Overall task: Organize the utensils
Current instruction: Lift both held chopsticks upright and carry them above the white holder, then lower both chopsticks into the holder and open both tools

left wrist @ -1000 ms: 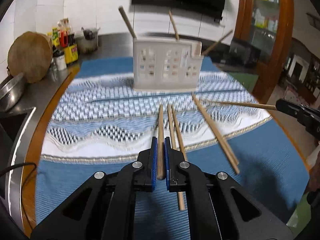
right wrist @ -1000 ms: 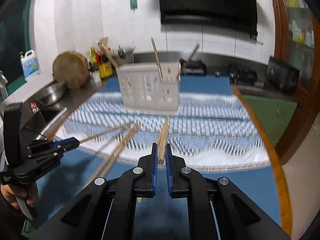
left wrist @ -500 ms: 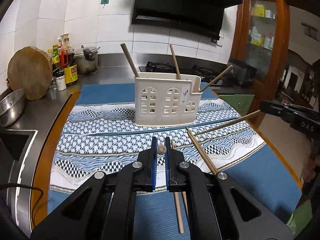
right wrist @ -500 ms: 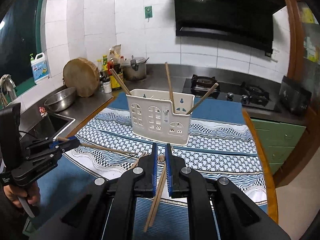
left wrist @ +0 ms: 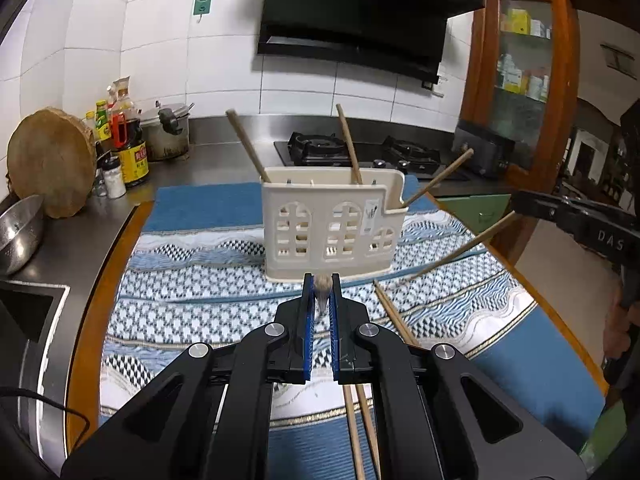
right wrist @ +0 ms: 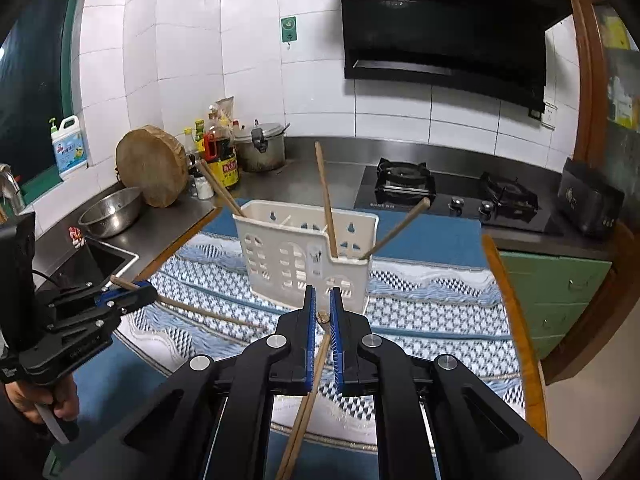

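Note:
A white utensil holder (left wrist: 332,224) stands on the patterned cloth, with three wooden chopsticks leaning in it; it also shows in the right wrist view (right wrist: 308,260). My left gripper (left wrist: 321,292) is shut on a chopstick (left wrist: 321,285) seen end-on, raised above the cloth in front of the holder. My right gripper (right wrist: 322,312) is shut on another chopstick (right wrist: 321,317), also lifted. Each gripper with its stick shows in the other view: the right one (left wrist: 516,204) with its chopstick (left wrist: 460,248), the left one (right wrist: 132,294) with its chopstick (right wrist: 200,310). Loose chopsticks (left wrist: 394,320) lie on the cloth.
A round wooden board (left wrist: 50,162), sauce bottles (left wrist: 128,140), a pot (left wrist: 166,130) and a steel bowl (left wrist: 18,232) stand on the counter at left. A sink (right wrist: 92,264) is left of the table. A gas hob (right wrist: 452,196) is behind the holder.
Both grippers have lifted their chopsticks off the cloth and tilted up, so each stick now points forward toward the holder.

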A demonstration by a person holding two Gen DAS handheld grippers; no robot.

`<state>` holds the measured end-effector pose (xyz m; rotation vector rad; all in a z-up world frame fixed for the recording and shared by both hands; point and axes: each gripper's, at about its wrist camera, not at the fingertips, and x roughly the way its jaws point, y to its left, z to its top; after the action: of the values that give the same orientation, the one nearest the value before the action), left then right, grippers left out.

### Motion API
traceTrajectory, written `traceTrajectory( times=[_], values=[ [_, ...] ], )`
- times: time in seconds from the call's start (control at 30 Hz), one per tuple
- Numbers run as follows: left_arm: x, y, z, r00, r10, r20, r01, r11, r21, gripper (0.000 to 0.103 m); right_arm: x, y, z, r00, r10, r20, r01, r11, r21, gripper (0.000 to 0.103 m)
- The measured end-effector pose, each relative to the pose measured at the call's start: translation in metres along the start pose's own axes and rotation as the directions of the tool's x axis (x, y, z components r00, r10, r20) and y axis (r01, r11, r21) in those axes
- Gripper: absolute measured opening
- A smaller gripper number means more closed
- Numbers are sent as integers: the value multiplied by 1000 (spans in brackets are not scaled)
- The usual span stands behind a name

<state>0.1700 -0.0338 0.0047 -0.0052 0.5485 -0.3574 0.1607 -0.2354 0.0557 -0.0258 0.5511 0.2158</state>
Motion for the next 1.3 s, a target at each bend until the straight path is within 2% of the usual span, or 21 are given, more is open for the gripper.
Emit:
traceTrajectory(
  times=[0.47,0.7,0.83,0.97,1.1,1.3],
  values=[
    [-11,-2,93,995,-30,94,26,999,48,5,-5,-8,106,995,-10,96,16,998,-61,7],
    [-14,0,153,979,-8,203,-2,999,49,5,6,-2,147,983,-37,178,54,994,-90,7],
    [-8,2,176,969,11,249,-24,999,47,5,20,-1,165,978,-51,204,71,993,-96,7],
    [10,8,188,966,11,259,-17,1000,18,5,35,0,172,976,-51,213,73,992,-99,7],
    [32,17,186,969,25,244,-25,1000,-5,5,52,0,171,974,-54,221,79,991,-106,7],
    [65,32,170,985,41,168,-35,999,-37,6,79,-5,158,983,-41,176,58,994,-89,7]
  ],
)
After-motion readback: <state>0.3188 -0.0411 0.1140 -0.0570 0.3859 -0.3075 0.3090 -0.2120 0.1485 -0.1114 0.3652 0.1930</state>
